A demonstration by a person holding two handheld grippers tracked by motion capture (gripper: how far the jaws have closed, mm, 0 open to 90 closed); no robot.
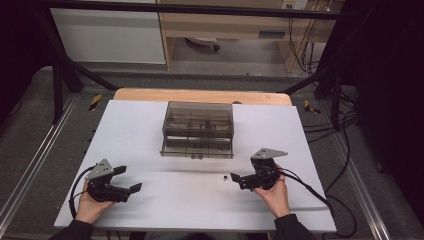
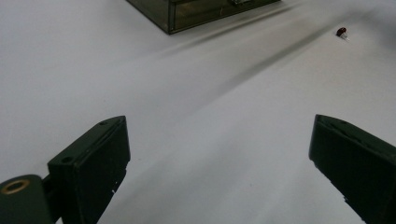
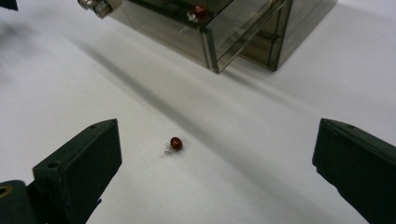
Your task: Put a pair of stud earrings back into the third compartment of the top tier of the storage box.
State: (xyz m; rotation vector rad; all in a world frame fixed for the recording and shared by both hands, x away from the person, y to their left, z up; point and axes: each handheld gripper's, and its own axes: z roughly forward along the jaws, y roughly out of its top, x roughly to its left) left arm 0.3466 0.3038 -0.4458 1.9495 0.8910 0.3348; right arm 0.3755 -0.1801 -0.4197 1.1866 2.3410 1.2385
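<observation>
Jaws of the right gripper are spread wide — red bead is left lying loose between them; left gripper is held open too.

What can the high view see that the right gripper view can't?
High view alone: both hands, the left gripper, the whole white table, floor and cables beyond. Right gripper view alone: a second red bead inside the box, and the loose bead's tiny silver post. Both: the smoky clear box and the red bead lying ahead of the open right gripper.
</observation>
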